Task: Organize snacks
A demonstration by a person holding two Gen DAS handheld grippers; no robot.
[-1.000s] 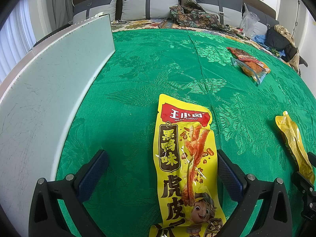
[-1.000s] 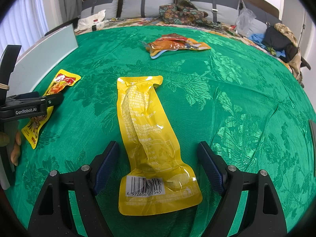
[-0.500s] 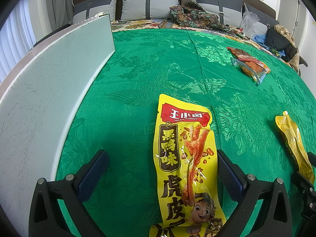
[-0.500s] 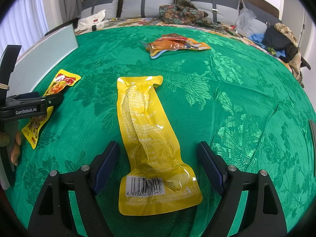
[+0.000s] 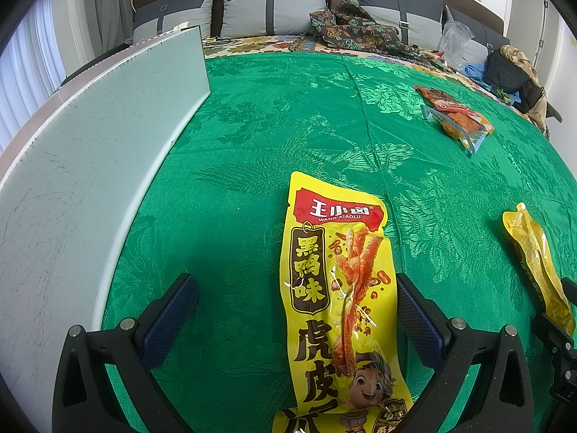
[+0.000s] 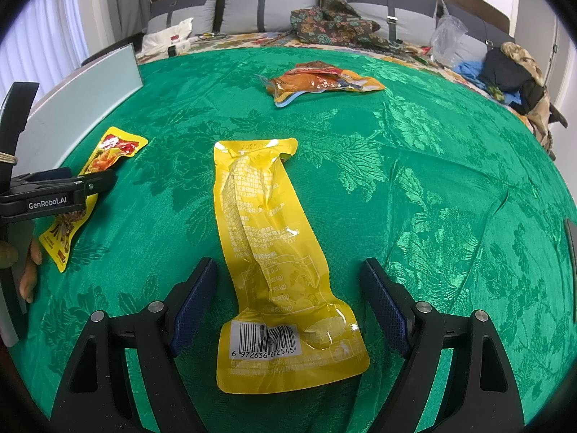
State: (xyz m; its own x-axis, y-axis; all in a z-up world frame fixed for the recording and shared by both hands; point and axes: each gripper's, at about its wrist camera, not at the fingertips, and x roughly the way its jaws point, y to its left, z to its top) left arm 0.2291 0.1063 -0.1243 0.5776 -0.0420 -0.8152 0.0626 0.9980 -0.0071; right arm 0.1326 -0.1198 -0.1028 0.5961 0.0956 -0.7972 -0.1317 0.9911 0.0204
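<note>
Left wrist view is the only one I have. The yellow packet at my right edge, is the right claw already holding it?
Observer: No. The right claw is open, with one finger on each side of the yellow packet.
Operator: Which face of the packet is up?
Observer: The back face. Its barcode is at the end nearest the claw.
Operator: Is anything behind the white board?
Observer: A white bag lies beyond its far end.
</note>
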